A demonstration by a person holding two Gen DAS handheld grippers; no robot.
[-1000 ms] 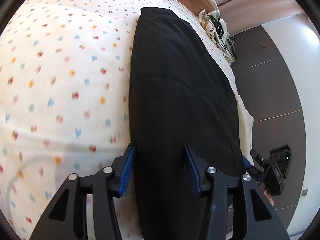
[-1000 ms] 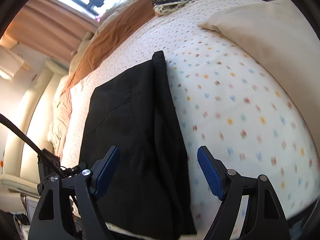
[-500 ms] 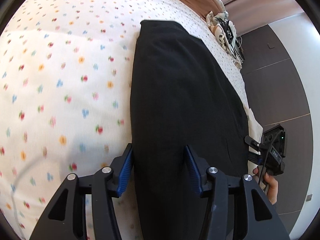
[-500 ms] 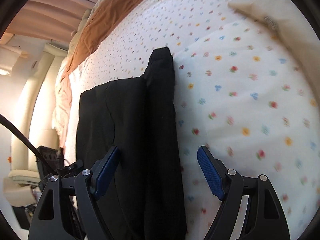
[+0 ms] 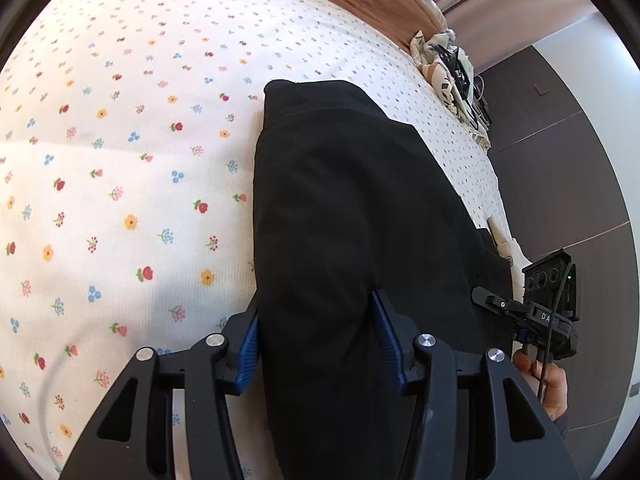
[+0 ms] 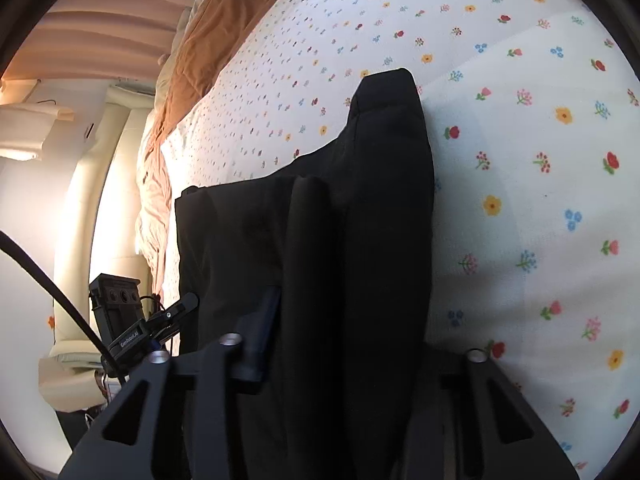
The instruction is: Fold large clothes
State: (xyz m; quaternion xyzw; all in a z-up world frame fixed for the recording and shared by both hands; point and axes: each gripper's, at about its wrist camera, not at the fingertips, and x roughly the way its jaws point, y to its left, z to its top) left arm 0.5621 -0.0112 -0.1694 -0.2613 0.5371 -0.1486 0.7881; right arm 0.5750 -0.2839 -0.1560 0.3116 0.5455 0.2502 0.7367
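Black garment [image 5: 352, 216] lies long and narrow on your flowered bed [image 5: 120, 160], near end bunched so both tongs can lift together. Your left tongs [image 5: 316, 344] grip that thick roll. Your right tongs [image 6: 344, 340] have just been closing, cloth between them, pinching the folded edge.

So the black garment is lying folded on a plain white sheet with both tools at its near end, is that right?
Not quite. The sheet is not plain: it is white with small coloured flowers printed all over, as the left wrist view shows. The rest holds: the black garment lies folded on it, with the left tool and the right tool at its near end.
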